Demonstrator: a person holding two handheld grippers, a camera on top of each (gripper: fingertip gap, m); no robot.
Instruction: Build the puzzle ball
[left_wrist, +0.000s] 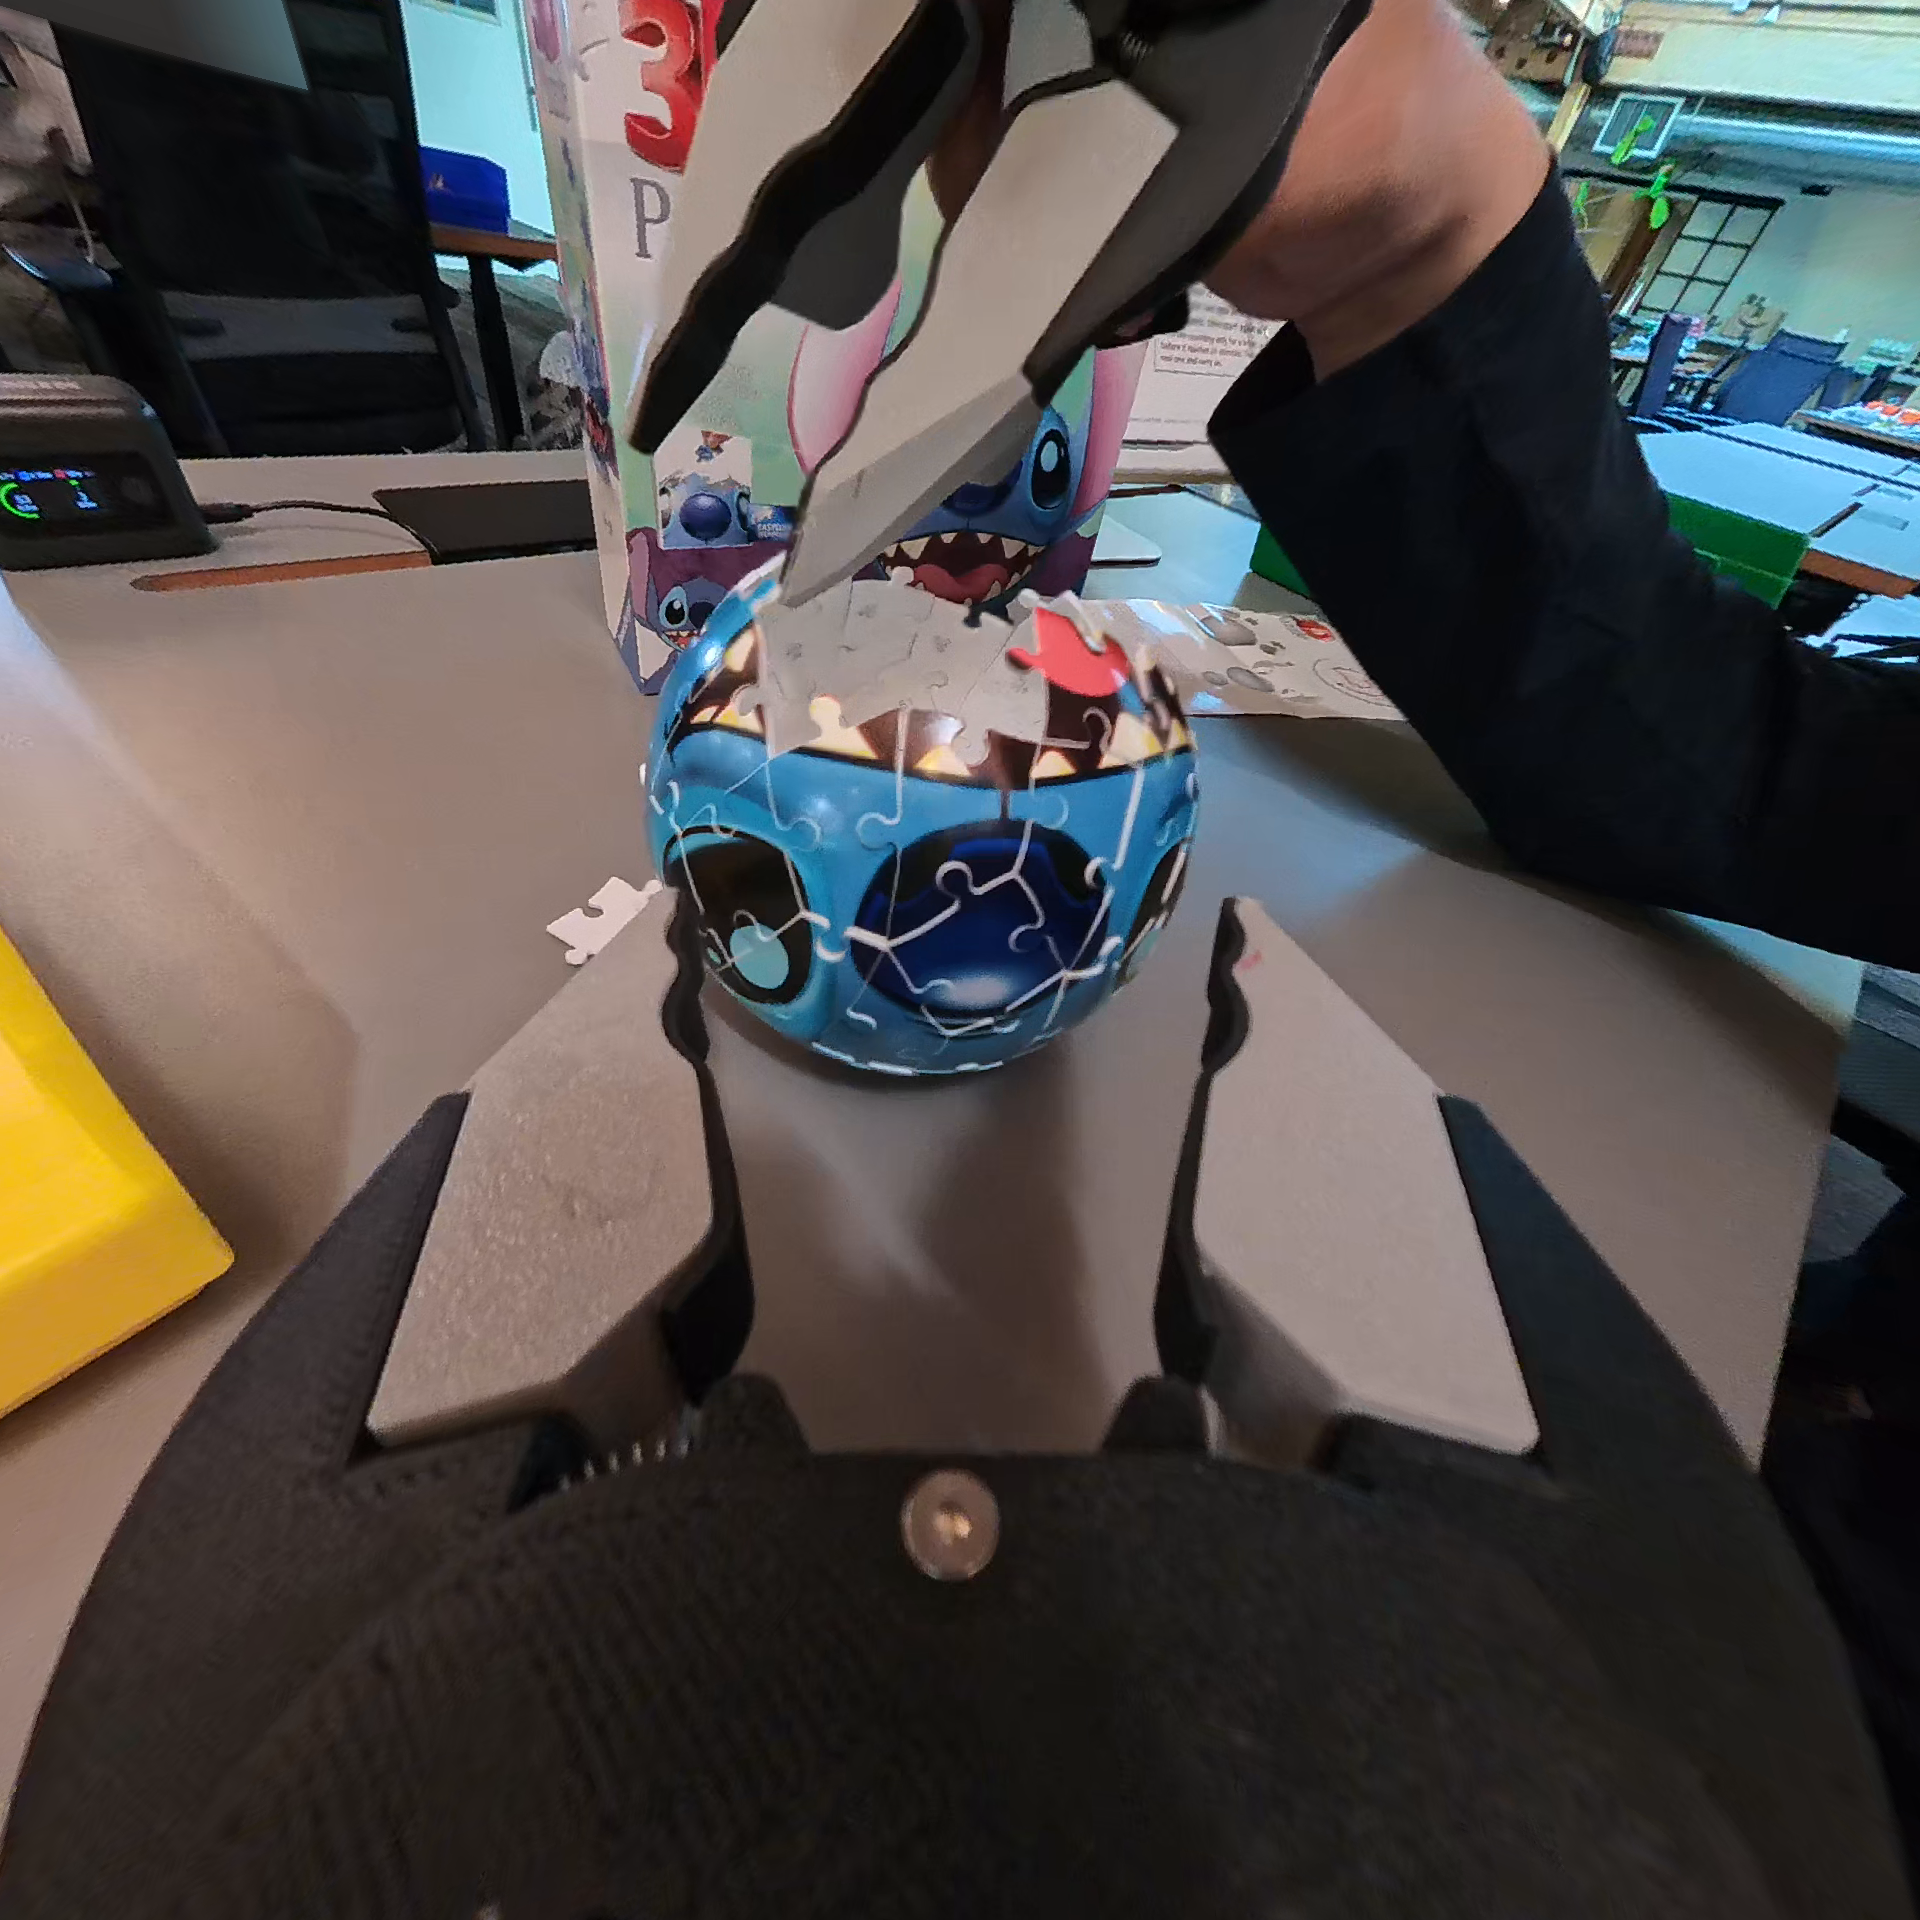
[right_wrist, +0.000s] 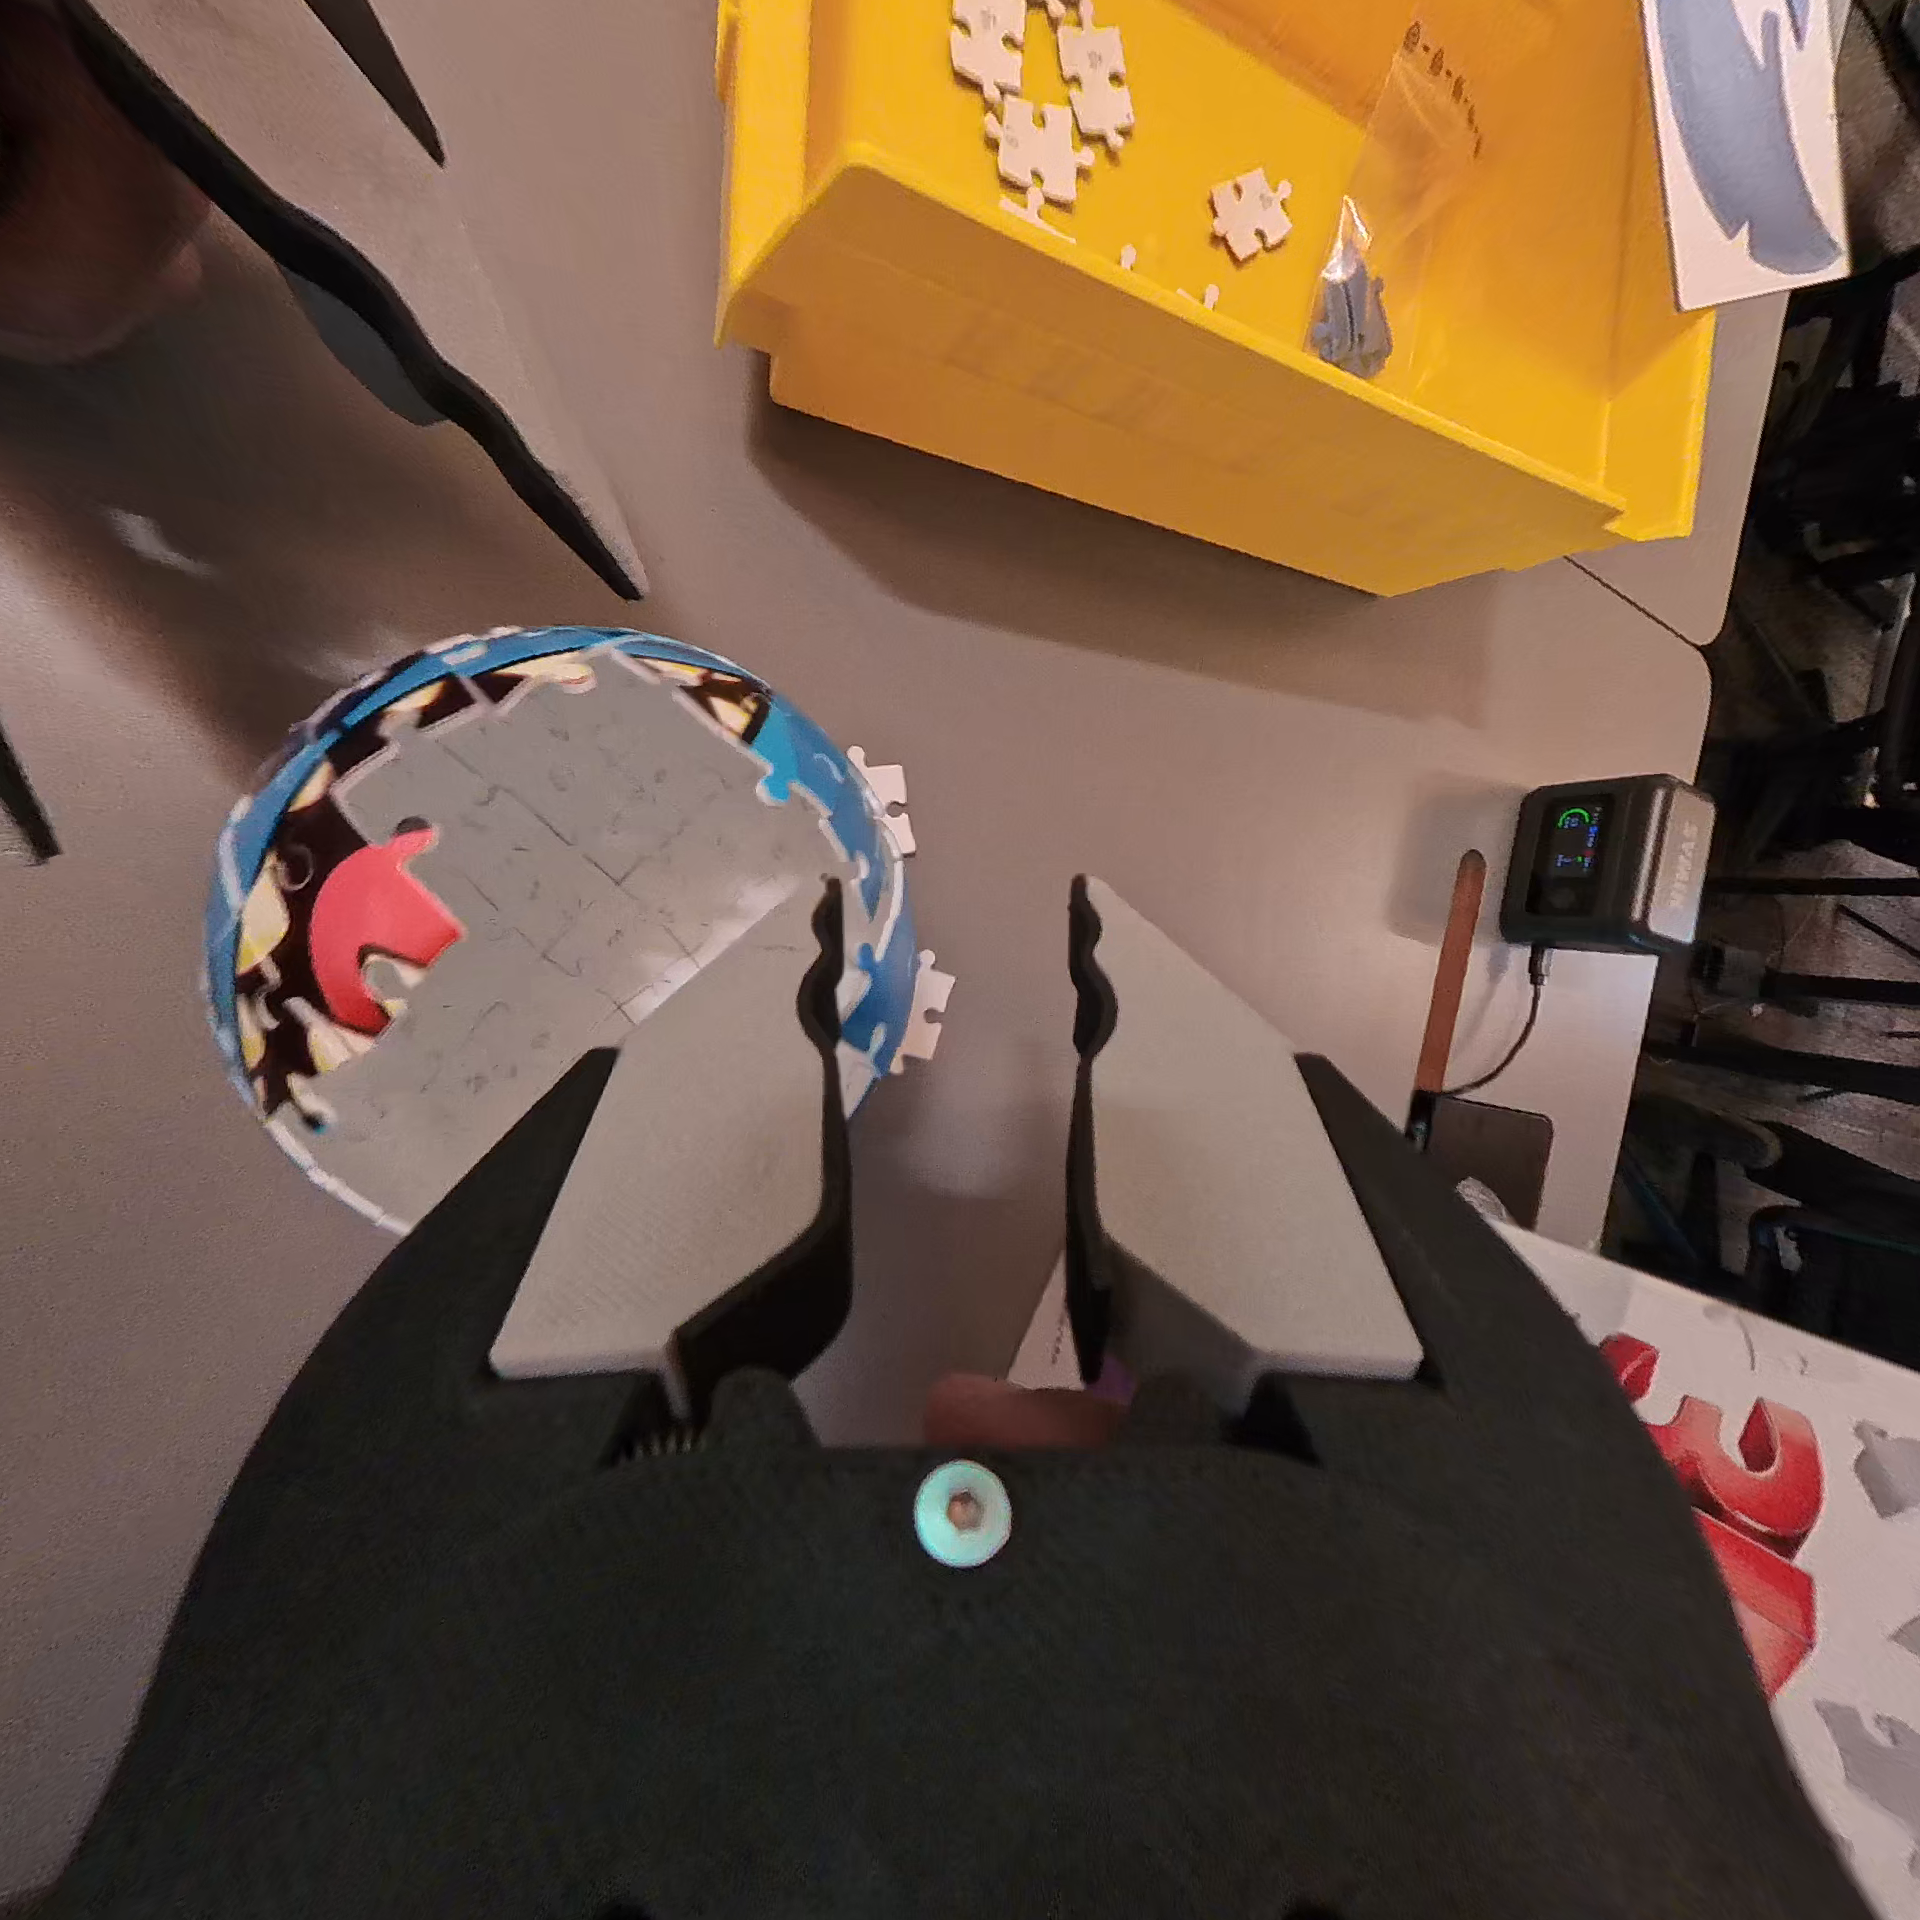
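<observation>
Puzzle ball (left_wrist: 920, 852) rests on the tabletop (left_wrist: 312, 748), directly ahead of the left tool (left_wrist: 951, 925). Right tool (left_wrist: 717, 499) hangs above the ball's open top. Box (left_wrist: 831, 312) stands behind the ball. One loose piece (left_wrist: 597, 920) lies beside the ball, left of the left tool's tips. Bin (left_wrist: 62, 1195) sits further left.

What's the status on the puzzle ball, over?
Left tool open, empty, low before ball. Right tool open, empty, above it. Puzzle ball unfinished, top open, on table. Loose piece beside ball; nothing blocking.

Large red print marks the box (left_wrist: 665, 114), with small print on its side. The power bank (right_wrist: 1605, 862) carries a lit readout and a brand mark.
</observation>
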